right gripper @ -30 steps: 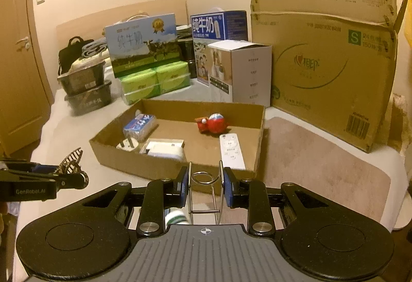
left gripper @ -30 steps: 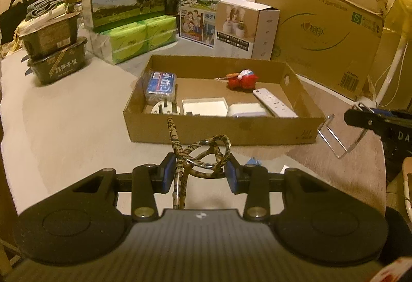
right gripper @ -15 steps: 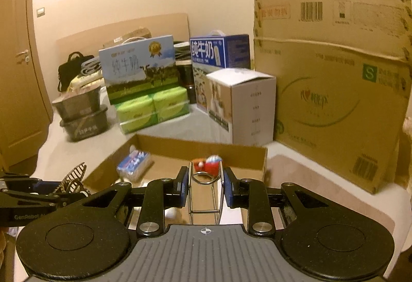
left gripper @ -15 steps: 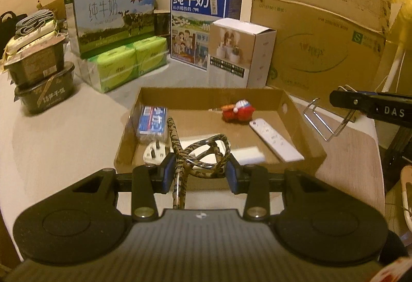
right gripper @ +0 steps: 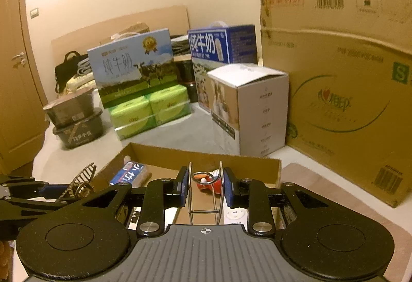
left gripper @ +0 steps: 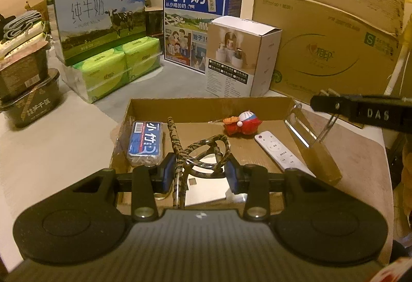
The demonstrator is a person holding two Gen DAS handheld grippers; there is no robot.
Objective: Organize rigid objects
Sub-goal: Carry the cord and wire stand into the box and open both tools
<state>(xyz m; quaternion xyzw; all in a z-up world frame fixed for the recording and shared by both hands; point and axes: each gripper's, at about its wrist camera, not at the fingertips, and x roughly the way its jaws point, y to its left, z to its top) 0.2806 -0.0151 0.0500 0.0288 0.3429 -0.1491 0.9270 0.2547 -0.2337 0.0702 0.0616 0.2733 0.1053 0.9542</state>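
The task is partly done: in the shallow cardboard tray five things already lie: one blue packet, one red toy, one white remote, one white flat box and, it seems, one plug. Two things are left. The left gripper is clamped on the striped hair clip over the near edge; the right gripper is clamped on the wire stand above the tray's right side.
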